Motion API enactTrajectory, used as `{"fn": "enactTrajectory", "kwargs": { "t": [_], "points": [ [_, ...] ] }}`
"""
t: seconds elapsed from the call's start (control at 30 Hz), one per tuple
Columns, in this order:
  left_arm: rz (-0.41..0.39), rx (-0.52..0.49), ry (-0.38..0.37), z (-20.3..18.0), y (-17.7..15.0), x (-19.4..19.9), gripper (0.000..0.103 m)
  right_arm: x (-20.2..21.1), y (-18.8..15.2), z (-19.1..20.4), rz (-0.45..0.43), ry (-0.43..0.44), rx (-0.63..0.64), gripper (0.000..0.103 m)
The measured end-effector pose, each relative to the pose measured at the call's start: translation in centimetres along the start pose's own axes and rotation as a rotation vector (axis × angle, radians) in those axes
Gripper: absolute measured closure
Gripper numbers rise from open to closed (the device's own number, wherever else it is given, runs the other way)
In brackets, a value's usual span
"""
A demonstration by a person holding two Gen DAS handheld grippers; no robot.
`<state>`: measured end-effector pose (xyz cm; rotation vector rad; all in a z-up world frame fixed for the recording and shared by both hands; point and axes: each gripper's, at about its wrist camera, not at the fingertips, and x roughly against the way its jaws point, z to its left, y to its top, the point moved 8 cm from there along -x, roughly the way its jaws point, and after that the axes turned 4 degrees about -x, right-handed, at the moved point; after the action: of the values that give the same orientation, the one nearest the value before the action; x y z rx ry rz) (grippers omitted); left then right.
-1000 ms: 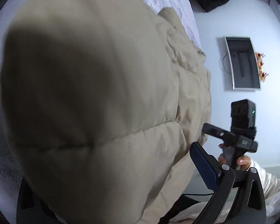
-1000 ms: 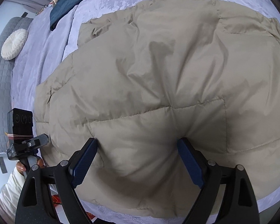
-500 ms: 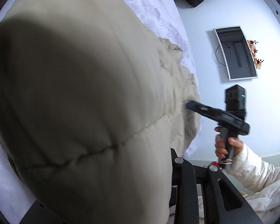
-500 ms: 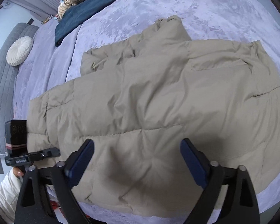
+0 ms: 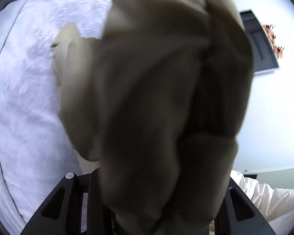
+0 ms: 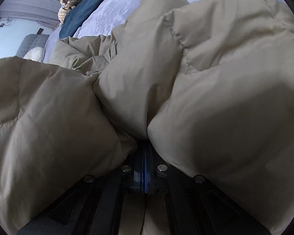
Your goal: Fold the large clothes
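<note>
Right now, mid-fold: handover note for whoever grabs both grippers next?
Left gripper: closed on a bunched fold of the beige puffer jacket, held up off the bed; fabric fills that view and hides its fingertips.
Right gripper: jaws have just closed; the blue pads meet with the jacket's hem pinched at their tips.
Jacket: the rest lies rumpled on the lavender bedspread; jeans lie at the far end of the bed.
Done: both grips taken on the jacket.
Left: probably carry the held edge over, lay it flat, finish folding.
</note>
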<state>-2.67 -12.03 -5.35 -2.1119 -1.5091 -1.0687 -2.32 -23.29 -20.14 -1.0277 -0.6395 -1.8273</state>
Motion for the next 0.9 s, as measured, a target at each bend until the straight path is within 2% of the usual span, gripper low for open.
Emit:
{"fn": "enactTrajectory", "kwargs": {
  "t": [0.03, 0.07, 0.17, 0.27, 0.3, 0.43, 0.57, 0.7, 0.73, 0.77, 0.8, 0.83, 0.87, 0.9],
  "points": [
    [0.008, -0.013, 0.01, -0.7, 0.5, -0.6, 0.064, 0.1, 0.1, -0.2, 0.01, 0.021, -0.01, 0.103],
    [0.015, -0.025, 0.014, -1.6, 1.0, -1.3, 0.056, 0.4, 0.1, -0.3, 0.021, 0.042, -0.019, 0.103],
    [0.044, -0.043, 0.026, -3.5, 2.6, -3.3, 0.047, 2.8, 0.2, -1.0, 0.02, 0.09, -0.03, 0.103],
    [0.072, -0.049, -0.038, -5.1, 3.8, -5.5, 0.028, 6.5, -0.3, -2.8, -0.028, 0.125, -0.056, 0.101],
    [0.084, -0.052, -0.066, -5.6, 4.1, -6.3, 0.024, 7.7, -0.6, -3.6, -0.048, 0.131, -0.07, 0.1],
    [0.116, -0.093, -0.129, -6.5, 5.0, -10.5, 0.024, 11.5, -2.0, -7.1, -0.12, 0.14, -0.138, 0.1],
    [0.131, -0.114, -0.091, -6.0, 5.4, -13.9, 0.024, 14.2, -4.2, -10.7, -0.181, 0.106, -0.224, 0.1],
    [0.123, -0.141, -0.047, -5.7, 3.2, -12.9, 0.024, 16.9, -6.9, -12.9, -0.236, 0.081, -0.286, 0.098],
    [0.125, -0.155, -0.038, -5.3, 4.1, -12.0, 0.024, 17.7, -7.6, -13.0, -0.249, 0.072, -0.288, 0.091],
    [0.121, -0.169, -0.023, -5.4, 4.1, -11.9, 0.024, 18.8, -8.4, -12.9, -0.266, 0.071, -0.28, 0.07],
    [0.119, -0.177, -0.015, -4.8, 4.4, -11.5, 0.024, 19.6, -9.0, -12.6, -0.281, 0.079, -0.27, 0.054],
    [0.116, -0.184, -0.007, -5.2, 4.4, -11.6, 0.024, 20.9, -9.7, -11.8, -0.307, 0.099, -0.252, 0.025],
    [0.114, -0.189, 0.0, -6.9, 4.2, -12.3, 0.024, 21.9, -10.2, -11.0, -0.329, 0.118, -0.234, 0.02],
    [0.111, -0.195, 0.006, -7.3, 3.8, -12.7, 0.024, 22.7, -10.8, -10.1, -0.34, 0.144, -0.207, 0.02]
  ]
}}
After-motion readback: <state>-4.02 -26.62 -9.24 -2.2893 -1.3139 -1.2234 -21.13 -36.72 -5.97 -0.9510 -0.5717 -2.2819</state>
